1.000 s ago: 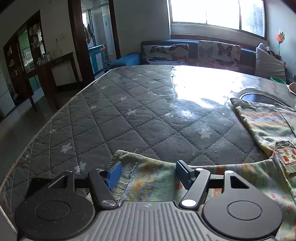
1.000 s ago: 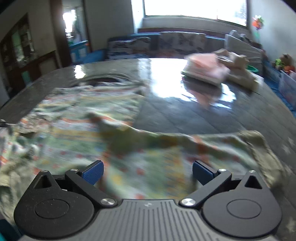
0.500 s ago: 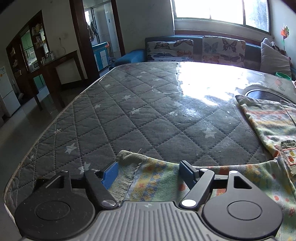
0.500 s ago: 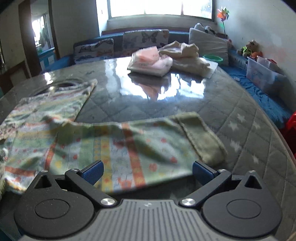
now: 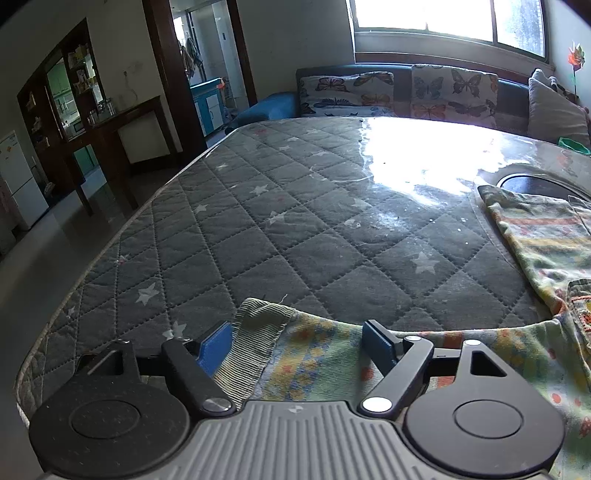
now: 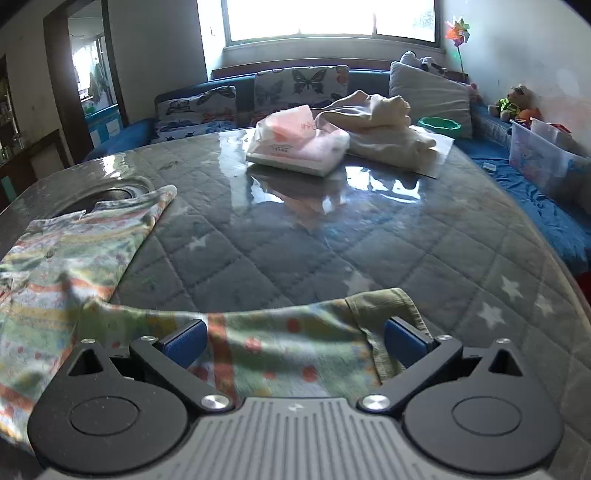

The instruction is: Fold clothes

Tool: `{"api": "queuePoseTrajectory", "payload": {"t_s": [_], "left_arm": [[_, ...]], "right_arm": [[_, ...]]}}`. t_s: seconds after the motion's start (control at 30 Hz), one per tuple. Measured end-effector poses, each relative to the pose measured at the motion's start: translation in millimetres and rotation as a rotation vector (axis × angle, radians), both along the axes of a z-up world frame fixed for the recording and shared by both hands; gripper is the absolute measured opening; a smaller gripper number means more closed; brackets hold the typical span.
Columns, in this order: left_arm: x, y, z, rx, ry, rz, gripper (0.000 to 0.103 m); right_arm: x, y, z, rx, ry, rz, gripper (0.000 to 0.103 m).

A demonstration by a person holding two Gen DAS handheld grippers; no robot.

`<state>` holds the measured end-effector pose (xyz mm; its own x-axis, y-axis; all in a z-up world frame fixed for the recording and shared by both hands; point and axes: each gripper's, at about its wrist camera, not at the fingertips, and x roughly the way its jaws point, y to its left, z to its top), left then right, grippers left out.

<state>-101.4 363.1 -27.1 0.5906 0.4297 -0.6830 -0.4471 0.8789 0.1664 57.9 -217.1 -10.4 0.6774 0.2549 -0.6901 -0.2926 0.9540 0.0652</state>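
home living room, butterfly-cushioned sofa [image 6: 295,92], soft toys [image 6: 515,101], fridge [image 5: 18,181]

Bright window [image 6: 328,18] behind butterfly-cushioned sofa [image 5: 399,92]; dark wood cabinet [image 5: 66,99], possibly shelving.

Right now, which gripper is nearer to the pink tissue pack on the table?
Right. The right gripper faces the pink tissue pack across bare table, above a sleeve of the patterned garment. The left gripper, jaws opening, is over the other sleeve; its view lacks the pack.

Left gripper [image 5: 297,345]: sleeve cuff [image 5: 255,339] between its fingers.
Right gripper [image 6: 295,341]: other cuff [image 6: 388,314] by its right finger.
Ahead-left of it: shirt [image 6: 74,251].
Far ahead: tissue pack [image 6: 295,144], cloth pile [image 6: 384,129] to its right.
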Motion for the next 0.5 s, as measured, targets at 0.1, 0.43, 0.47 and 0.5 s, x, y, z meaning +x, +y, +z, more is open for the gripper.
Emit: {"api": "queuePoseTrajectory", "payload": {"t_s": [0.1, 0.43, 0.47, 0.5], "left_arm": [[0, 1, 0, -0.002, 0.001, 0.004, 0.086], [-1, -4, 4, 0.000, 0.000, -0.024, 0.085], [-1, -5, 5, 0.001, -0.004, -0.026, 0.085], [-1, -6, 7, -0.002, -0.011, -0.032, 0.085]], "right_arm": [[-15, -6, -1, -0.030, -0.004, -0.037, 0.103], [-29, -2, 12, -0.021, -0.033, -0.032, 0.103], [-30, 2, 13, -0.019, -0.038, -0.020, 0.103], [-30, 7, 14, -0.020, -0.040, -0.003, 0.103]]}}
